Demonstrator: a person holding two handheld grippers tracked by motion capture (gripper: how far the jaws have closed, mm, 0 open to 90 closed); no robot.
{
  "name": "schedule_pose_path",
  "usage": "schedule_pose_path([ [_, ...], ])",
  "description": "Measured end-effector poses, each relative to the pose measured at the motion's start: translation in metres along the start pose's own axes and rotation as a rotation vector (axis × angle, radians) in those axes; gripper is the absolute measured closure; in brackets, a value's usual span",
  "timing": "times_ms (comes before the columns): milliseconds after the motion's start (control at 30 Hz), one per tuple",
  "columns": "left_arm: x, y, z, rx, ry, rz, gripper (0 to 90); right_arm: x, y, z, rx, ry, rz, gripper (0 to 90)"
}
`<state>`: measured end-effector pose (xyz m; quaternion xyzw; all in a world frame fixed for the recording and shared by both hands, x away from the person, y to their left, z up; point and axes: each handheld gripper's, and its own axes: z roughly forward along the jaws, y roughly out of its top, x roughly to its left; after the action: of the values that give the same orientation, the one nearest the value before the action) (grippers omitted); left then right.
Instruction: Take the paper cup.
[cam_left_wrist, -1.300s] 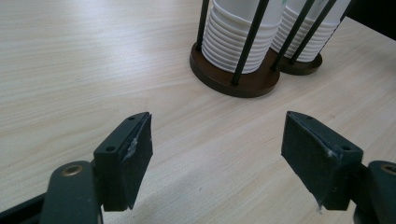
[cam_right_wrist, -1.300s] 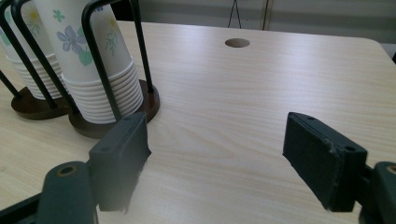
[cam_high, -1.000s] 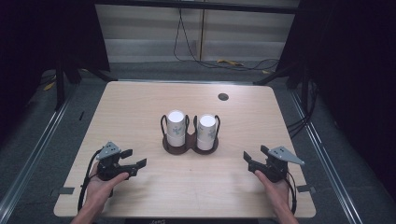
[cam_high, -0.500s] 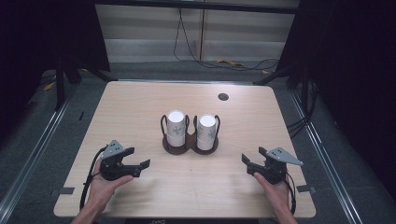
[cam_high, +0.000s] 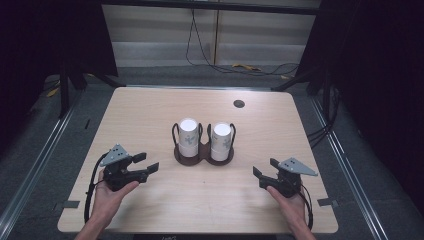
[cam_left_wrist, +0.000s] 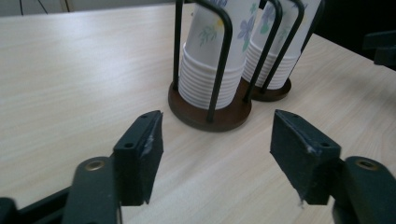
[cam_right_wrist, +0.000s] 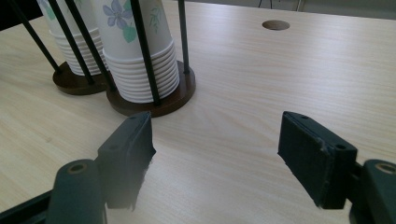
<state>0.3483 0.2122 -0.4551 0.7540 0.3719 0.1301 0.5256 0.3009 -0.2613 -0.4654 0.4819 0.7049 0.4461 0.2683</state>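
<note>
Evidently at the approach step, left tool (cam_high: 150, 161) and right tool (cam_high: 259, 173), both parted and empty after narrowing, must advance to the paper-cup stacks (cam_high: 188, 136) in their holder (cam_high: 203, 156).

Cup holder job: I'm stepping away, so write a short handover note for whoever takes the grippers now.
Left gripper: jaws apart after just closing partway, nothing between them, near the table's front left.
Right gripper: same, front right.
Cup holder: centre of the table, two stacks of flowered paper cups upside down inside its wire loops.
Done: nothing visibly; no cup is out.
Left: probably reach in and lift a cup off a stack.
</note>
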Motion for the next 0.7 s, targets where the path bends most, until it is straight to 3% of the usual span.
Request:
schedule_pose_path([
  [100,0.001,0.006,0.000,0.012,-0.033,-0.035,40.2,0.001,0.000,0.001,0.000,0.002,0.000,27.2],
  [300,0.000,0.015,0.002,-0.001,-0.026,-0.015,46.0,0.006,0.001,0.002,0.003,0.015,-0.007,27.7],
  [367,-0.001,0.019,0.003,0.017,-0.021,-0.013,46.8,0.008,0.002,0.002,0.000,0.022,-0.014,27.7],
  [500,-0.005,0.026,0.006,-0.016,-0.032,0.015,48.7,0.010,0.002,0.002,-0.001,0.035,-0.018,27.7],
  [700,-0.009,0.039,0.019,0.012,-0.073,0.019,36.5,0.012,0.002,0.001,-0.002,0.042,-0.022,27.7],
])
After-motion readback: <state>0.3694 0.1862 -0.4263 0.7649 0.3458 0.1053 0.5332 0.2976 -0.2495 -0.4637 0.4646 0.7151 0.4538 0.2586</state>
